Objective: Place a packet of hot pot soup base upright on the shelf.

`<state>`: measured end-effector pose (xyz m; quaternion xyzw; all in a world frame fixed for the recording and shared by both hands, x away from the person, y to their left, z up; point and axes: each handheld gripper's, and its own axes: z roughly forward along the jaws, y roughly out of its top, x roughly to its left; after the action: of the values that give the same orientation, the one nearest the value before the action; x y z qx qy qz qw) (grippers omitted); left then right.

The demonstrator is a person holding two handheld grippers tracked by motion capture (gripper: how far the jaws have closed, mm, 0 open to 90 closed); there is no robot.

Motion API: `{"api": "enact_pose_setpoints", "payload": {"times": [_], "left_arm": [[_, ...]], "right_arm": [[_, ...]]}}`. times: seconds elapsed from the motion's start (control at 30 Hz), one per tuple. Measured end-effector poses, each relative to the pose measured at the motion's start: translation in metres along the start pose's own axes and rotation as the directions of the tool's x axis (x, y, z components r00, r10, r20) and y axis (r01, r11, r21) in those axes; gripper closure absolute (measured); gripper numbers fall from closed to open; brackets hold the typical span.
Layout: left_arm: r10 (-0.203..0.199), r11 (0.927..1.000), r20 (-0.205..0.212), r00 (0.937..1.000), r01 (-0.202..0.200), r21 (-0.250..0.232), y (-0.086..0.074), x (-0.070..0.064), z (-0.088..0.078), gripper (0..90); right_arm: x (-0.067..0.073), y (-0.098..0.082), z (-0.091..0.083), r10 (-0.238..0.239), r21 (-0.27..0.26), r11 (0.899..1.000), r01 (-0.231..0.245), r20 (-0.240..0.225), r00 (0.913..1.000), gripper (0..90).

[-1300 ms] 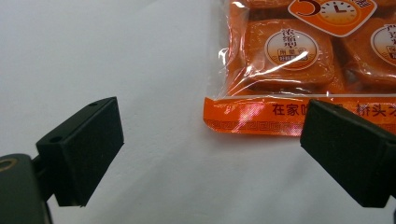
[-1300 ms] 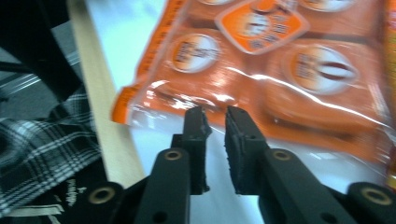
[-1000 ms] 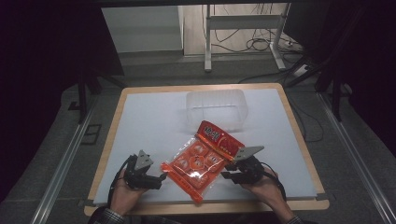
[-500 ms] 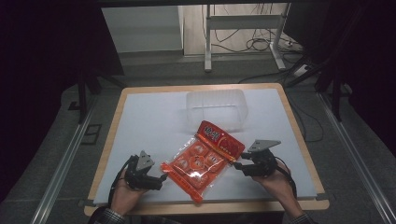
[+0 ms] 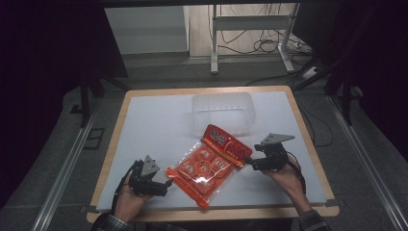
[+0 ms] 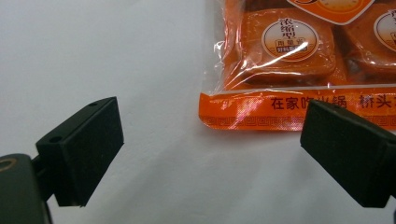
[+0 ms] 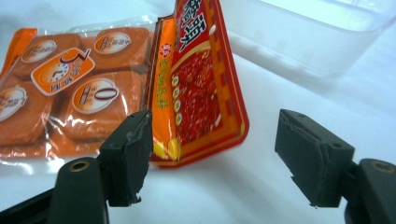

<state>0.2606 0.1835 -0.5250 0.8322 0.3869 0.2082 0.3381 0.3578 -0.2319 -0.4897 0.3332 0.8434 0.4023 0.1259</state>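
Release is the step in hand: our right claw [image 5: 250, 160], jaws just opening, stands beside the red packet [image 5: 211, 161] flat on the tabletop [image 5: 144, 125]; our left claw [image 5: 166, 183] gapes empty. Next we must regrip its edge

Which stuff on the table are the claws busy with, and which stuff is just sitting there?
Busy with:
- orange snack bag, lying flat between both claws
- left claw, open beside the bag's near end
- right claw, open, its jaws have just been opening, bag's red top next to it

Just sitting there:
- clear plastic tub, farther back
- white table
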Motion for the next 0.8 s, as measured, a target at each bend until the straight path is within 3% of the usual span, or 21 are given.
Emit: {"api": "enact_pose_setpoints", "payload": {"times": [0.27,0.47,0.63,0.8], "left_arm": [[0.001,1.0000,-0.002,1.0000,-0.001,0.002,0.000,0.000,0.000,5.9],[0.002,1.0000,0.000,1.0000,-0.002,0.002,0.000,0.000,0.000,5.9],[0.003,1.0000,0.000,1.0000,-0.003,0.002,0.000,0.000,0.000,5.9],[0.004,1.0000,0.000,1.0000,-0.004,0.002,0.000,0.000,0.000,5.9]], "right_arm": [[-0.005,0.014,0.026,-0.004,0.030,1.000,0.006,-0.071,0.9974,32.3],[-0.005,0.023,0.045,0.003,0.066,0.998,0.006,-0.136,0.9907,44.4],[-0.002,0.032,0.055,-0.014,0.085,0.996,0.029,-0.170,0.9854,56.5],[0.003,0.038,0.070,-0.020,0.128,0.991,0.046,-0.198,0.9800,62.9]]}}
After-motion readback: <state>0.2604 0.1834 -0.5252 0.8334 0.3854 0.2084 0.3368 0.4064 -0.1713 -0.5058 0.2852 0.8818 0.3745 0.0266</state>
